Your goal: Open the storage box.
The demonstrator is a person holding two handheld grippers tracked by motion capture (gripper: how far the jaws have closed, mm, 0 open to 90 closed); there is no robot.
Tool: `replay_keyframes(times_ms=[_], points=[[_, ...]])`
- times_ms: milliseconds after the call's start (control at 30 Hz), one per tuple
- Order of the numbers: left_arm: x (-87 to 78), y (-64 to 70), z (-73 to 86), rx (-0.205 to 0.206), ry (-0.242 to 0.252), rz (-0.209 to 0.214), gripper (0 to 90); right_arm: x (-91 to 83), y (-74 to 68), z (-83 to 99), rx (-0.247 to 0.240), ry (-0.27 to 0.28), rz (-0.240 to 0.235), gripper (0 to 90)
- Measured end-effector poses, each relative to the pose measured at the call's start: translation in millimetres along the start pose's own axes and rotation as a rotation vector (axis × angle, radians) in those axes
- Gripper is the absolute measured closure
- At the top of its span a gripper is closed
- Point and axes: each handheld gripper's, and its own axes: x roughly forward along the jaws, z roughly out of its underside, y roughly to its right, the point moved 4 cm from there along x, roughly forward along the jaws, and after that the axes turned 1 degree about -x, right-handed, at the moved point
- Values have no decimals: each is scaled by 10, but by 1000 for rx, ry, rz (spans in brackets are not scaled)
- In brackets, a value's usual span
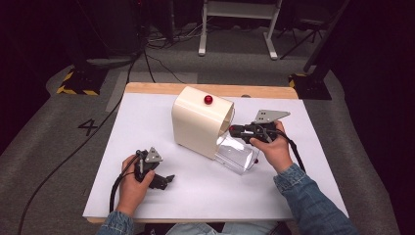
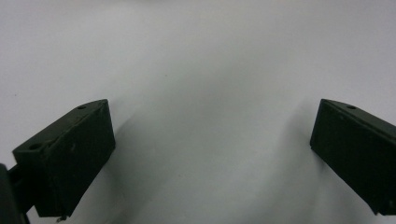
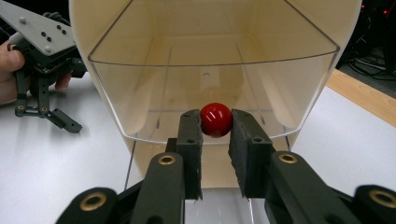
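Red knob (image 3: 216, 119) on the clear drawer (image 3: 212, 100) front is clamped between the right gripper (image 3: 215, 130) jaws. The drawer is seen pulled partly out of the cream housing (image 1: 198, 122) in the high view, near mid-table; its inner end is hidden inside the housing. Drawer contents cannot be made out through the plastic. A second red knob (image 1: 208, 100) is seen on the housing top. A "4" (image 1: 87, 127) is marked on the floor left of the white table (image 1: 147, 205). The right hand (image 1: 274, 147) is held level, gripper pointed at the housing. The left gripper (image 1: 164, 180) is rested low on the table, jaws spread wide, nothing between them.
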Motion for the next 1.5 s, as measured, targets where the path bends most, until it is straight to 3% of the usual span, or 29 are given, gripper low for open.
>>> replay_keyframes(times_ms=[267, 833, 1167, 1500], points=[[-1, -1, -2, 1, -3, 1, 0, -173, -30, 7, -17, 0, 18, 746], [-1, -4, -4, 4, -5, 0, 0, -588, -67, 212, 5, 7, 43, 745], [0, 1, -2, 0, -2, 1, 0, -705, -58, 307, 15, -4, 50, 745], [0, 0, -1, 0, -2, 0, 0, -695, -47, 416, 29, -23, 50, 742]])
